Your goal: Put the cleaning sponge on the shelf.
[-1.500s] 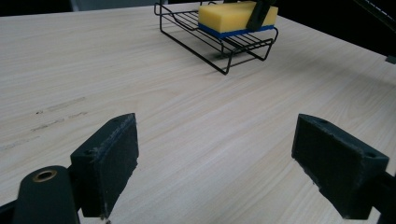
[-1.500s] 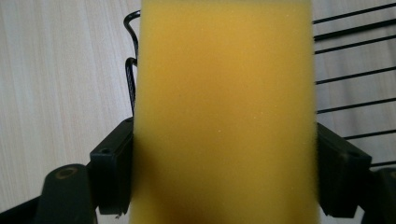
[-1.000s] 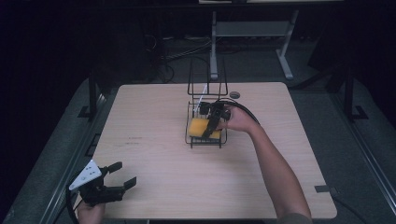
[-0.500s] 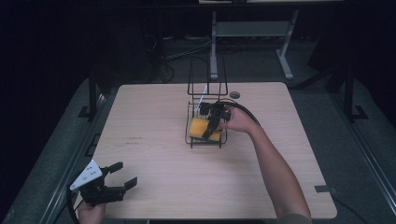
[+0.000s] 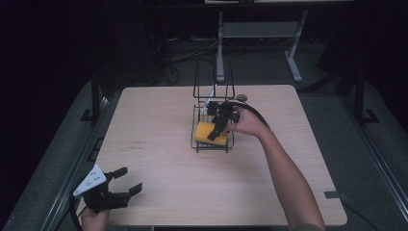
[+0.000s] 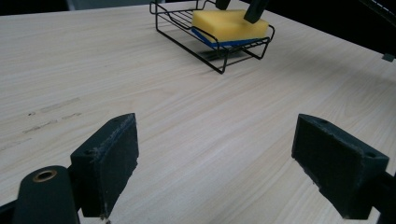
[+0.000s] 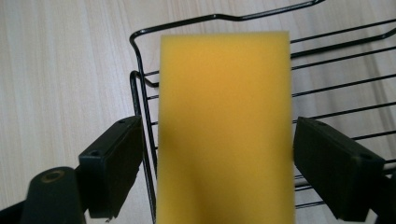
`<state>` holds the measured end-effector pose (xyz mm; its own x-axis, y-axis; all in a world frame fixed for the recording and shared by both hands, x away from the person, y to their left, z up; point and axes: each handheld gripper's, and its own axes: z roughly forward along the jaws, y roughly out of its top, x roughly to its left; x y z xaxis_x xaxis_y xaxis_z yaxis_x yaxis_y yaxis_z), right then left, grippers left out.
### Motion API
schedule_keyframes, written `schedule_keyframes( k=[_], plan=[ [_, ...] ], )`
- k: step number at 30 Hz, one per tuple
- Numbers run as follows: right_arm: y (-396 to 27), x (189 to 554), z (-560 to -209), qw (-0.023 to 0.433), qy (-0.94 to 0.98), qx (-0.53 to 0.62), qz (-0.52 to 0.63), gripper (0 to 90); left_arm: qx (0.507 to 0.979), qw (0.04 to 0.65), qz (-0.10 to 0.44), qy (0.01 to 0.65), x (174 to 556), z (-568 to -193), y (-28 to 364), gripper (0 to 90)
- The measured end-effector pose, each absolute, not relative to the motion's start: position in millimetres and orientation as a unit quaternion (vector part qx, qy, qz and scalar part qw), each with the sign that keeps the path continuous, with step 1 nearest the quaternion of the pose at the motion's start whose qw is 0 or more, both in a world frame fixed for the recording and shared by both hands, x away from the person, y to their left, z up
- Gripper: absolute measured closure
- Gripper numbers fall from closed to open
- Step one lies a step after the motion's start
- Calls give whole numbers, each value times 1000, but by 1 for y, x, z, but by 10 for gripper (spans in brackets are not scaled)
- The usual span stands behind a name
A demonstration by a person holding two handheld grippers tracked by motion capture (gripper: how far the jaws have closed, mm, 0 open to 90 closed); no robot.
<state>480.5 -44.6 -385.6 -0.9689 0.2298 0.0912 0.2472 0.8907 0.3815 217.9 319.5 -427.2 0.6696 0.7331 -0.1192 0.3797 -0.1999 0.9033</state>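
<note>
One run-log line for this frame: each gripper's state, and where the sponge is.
left gripper: open, over bare table | right gripper: open, jaws astride sponge | sponge: in wire rack

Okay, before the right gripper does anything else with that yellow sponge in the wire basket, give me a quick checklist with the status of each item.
1. Yellow rectangular sponge with a blue underside lies in the black wire basket: ok.
2. Right gripper has a jaw on each side of the sponge: ok.
3. Right jaws pressing on the sponge: not ok, a gap shows on the left side, and contact on the right is unclear.
4. Basket stands flat on the light wooden table: ok.
5. Left gripper is open, holds nothing, and sits well away from the basket at the near table edge: ok.
</note>
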Motion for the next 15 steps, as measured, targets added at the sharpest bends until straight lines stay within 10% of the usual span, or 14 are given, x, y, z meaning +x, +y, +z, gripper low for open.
schedule_keyframes(
  k=[15],
  plan=[
    [-45,465,-380,20,-964,-120,-235,166,757,513,170,368,219,-427,317,140]
  ],
)
